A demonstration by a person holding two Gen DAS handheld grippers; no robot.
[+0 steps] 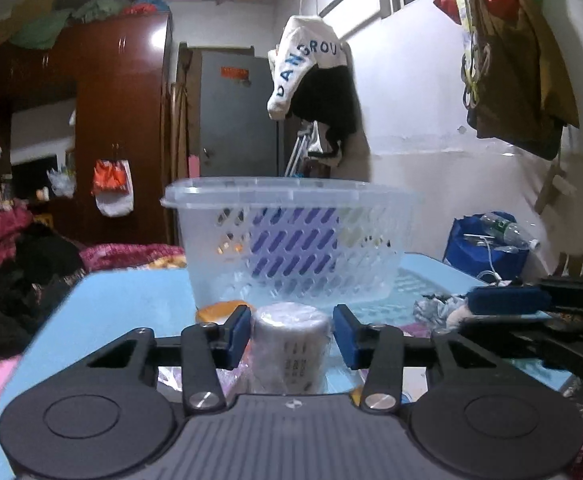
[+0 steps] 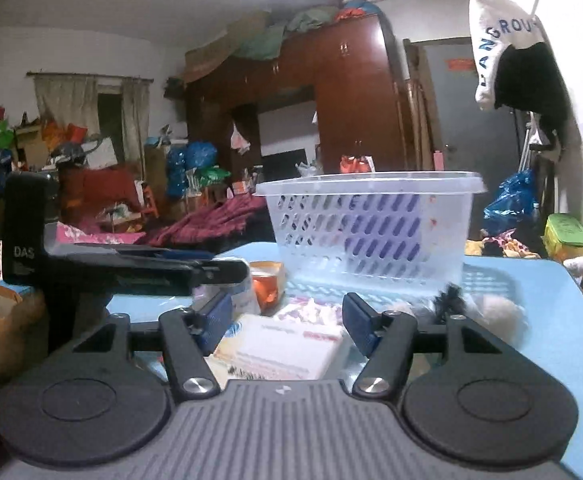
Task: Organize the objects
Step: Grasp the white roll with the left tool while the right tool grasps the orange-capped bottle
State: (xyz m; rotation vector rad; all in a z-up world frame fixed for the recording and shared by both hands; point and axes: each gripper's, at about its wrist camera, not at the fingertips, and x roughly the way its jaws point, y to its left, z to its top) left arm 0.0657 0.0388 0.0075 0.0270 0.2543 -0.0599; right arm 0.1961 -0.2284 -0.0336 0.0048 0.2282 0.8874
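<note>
A: Big picture first: the light-blue worktop fills the foreground, and the clear perforated basket stands upright on it. That basket is our landmark.

B: Anything in it?

A: Something purple shows through its slotted wall; I can't make out what. Now, on the near side of the basket, the left tool is level with a wrapped silver-white cylinder standing upright on the worktop. Its blue pads sit narrow on either side; the left pad looks to be touching the wrap, while a thin gap shows at the right pad. Whether it's truly clamped, I cannot tell.

B: And the other side?

A: The right tool is also in front of the basket, half spread, with a flat white box with red print lying between its pads. Clear space on both sides, nothing gripped.

B: Smaller bits?

A: Near the basket's front left corner, an orange packet. At its front right corner, a fluffy grey-white tuft with a black frayed bit beside it. Just in front of the basket, beside the cylinder, an orange lid peeks out.
</note>
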